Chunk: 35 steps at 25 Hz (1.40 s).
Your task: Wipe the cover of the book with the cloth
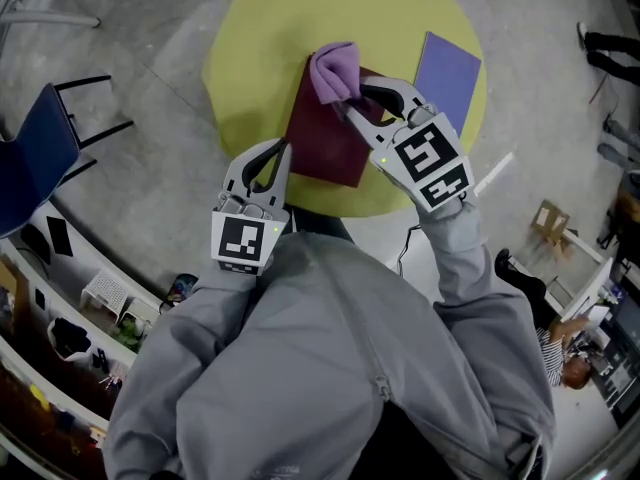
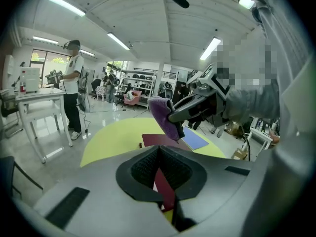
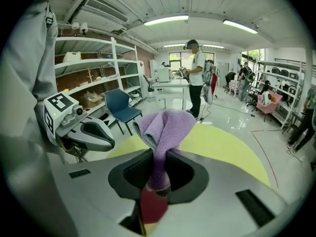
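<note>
Grey sleeves (image 1: pixel 200 368) fill the bottom of the head view. At centre the left tongs (image 1: pixel 284 150) meet the lower-left edge of the maroon book (image 1: pixel 325 143) on the round yellow table (image 1: pixel 240 68). The right tongs (image 1: pixel 352 103) hold the lilac cloth (image 1: pixel 335 68) over its upper end.

Left gripper view: tongs pressed onto the book's thin edge (cloth hangs at upper centre).

Right gripper view: tongs pinch the cloth's tail.

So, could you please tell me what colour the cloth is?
The cloth is lilac purple; it shows best in the right gripper view.
</note>
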Each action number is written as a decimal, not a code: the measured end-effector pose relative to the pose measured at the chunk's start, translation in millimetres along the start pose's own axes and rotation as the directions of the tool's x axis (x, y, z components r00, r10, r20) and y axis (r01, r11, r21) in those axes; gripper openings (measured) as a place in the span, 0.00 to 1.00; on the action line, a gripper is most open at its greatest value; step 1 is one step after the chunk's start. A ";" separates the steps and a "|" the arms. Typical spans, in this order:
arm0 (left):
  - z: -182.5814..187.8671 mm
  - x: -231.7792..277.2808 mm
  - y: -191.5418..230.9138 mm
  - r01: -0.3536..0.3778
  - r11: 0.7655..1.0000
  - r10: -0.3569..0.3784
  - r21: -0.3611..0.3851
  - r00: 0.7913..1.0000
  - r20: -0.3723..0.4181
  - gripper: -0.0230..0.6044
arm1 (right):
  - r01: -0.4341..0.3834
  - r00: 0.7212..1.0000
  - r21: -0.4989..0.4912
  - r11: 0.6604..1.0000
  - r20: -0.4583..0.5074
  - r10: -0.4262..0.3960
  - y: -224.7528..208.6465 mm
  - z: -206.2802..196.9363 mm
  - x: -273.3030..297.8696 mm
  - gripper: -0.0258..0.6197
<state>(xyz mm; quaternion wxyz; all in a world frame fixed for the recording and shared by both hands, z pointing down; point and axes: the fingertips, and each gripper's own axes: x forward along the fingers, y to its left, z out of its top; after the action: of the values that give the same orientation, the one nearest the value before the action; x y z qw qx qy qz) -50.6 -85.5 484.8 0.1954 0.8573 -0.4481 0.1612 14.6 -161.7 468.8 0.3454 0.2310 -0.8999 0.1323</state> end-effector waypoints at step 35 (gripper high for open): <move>-78.9 13.7 -11.4 0.068 0.995 -0.086 -0.069 0.944 -0.317 0.06 | -0.228 0.809 -0.280 0.933 -0.588 0.021 -31.5 -54.8 51.0 0.17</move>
<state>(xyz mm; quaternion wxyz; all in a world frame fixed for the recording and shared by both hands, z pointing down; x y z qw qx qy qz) -41.6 -51.4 557.6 0.2959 0.8308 -0.3810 0.2775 27.9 -183.5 546.0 0.6257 0.0572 -0.7755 0.0626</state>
